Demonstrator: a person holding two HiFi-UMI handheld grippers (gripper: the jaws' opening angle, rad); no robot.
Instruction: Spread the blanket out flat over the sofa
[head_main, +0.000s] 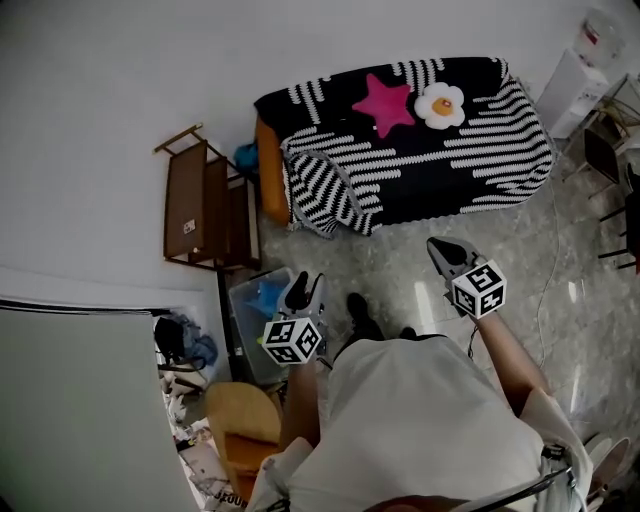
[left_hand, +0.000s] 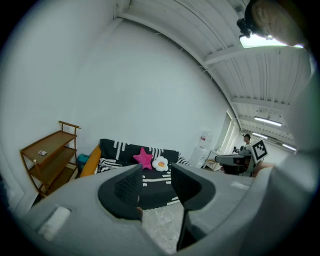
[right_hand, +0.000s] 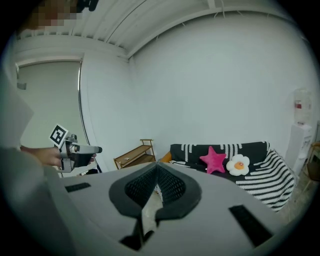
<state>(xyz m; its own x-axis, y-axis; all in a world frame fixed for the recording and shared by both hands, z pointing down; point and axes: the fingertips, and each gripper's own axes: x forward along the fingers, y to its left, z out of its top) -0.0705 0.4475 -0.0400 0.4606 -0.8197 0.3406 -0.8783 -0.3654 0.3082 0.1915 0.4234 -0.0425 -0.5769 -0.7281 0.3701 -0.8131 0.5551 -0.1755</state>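
The black-and-white striped blanket lies over the sofa, whose orange arm shows at the left end. There the blanket bunches into a hanging fold. A pink star cushion and an egg-shaped cushion rest on its back. Both grippers hover over the floor in front of the sofa, apart from the blanket. My left gripper is open with nothing between its jaws. My right gripper is shut, its tips meeting on nothing.
A wooden shelf unit stands left of the sofa by the wall. A clear plastic bin and a wicker stool sit near my left side. A water dispenser and dark chairs stand at the right.
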